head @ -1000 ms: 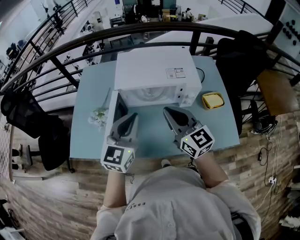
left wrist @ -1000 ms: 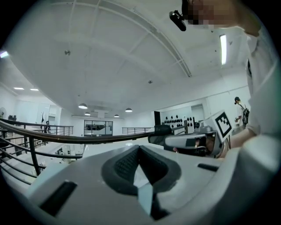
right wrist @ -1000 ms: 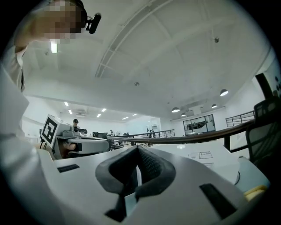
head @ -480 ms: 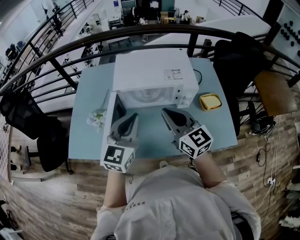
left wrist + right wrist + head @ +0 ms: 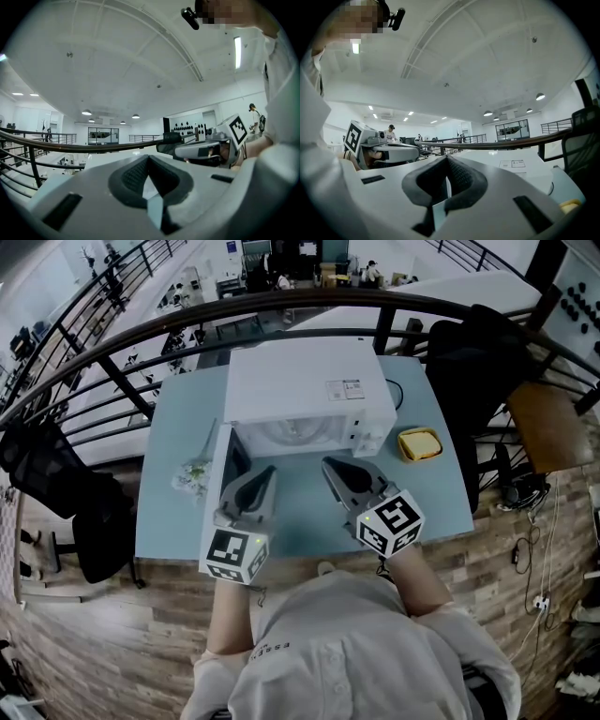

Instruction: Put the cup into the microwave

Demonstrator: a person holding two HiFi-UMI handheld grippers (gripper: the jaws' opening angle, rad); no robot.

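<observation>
Two tongs level, side by side, facing microwave (image 5: 300, 381); left tongs (image 5: 263, 474) closed, empty; right tongs (image 5: 332, 467) closed, empty

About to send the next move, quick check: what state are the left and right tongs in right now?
Left tongs: closed, holding nothing.
Right tongs: closed, holding nothing.

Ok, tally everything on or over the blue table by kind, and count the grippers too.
Microwave: 1
Yellow object: 1
Crumpled clear wrapper: 1
Grippers: 2, left gripper and right gripper
Total: 5
</observation>
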